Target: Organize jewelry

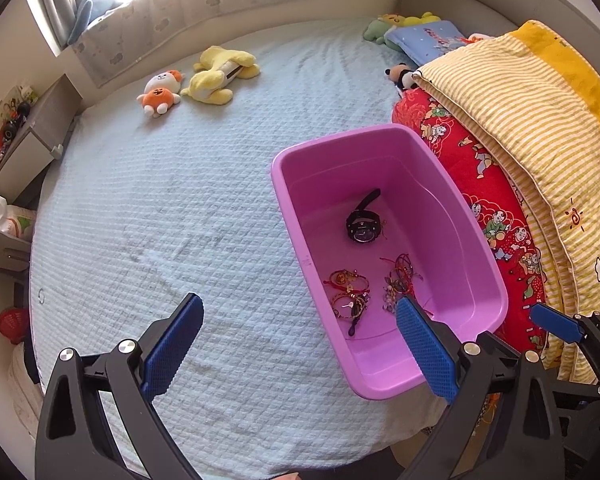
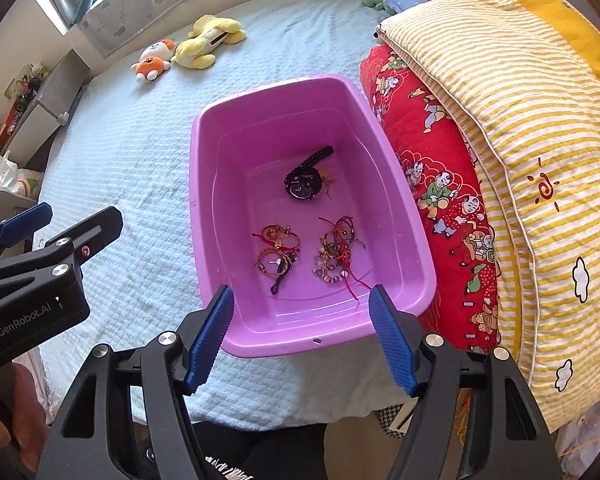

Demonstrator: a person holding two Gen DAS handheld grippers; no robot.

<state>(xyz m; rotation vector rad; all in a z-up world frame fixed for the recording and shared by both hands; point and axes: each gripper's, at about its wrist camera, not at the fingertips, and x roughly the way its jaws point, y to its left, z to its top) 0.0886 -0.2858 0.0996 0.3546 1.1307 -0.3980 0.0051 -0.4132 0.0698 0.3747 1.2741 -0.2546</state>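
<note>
A pink plastic bin (image 1: 288, 208) (image 2: 204, 216) sits on the bed near its front edge. Inside lie a black watch (image 1: 363, 227) (image 2: 304, 185), a cluster of red and gold bracelets (image 1: 349, 292) (image 2: 277, 252) and a tangle of red cord and bead bracelets (image 1: 400, 282) (image 2: 337, 254). My left gripper (image 1: 300, 312) is open and empty, held above the bin's left rim. My right gripper (image 2: 302, 304) is open and empty, above the bin's near rim. Each gripper shows at the edge of the other's view.
The bin rests on a pale blue quilted bedspread (image 1: 180, 208). A red patterned quilt (image 2: 432, 168) and a yellow striped blanket (image 2: 520, 128) are stacked right of the bin. Plush toys (image 1: 204, 80) lie at the far side. A grey cabinet (image 1: 32, 136) stands left.
</note>
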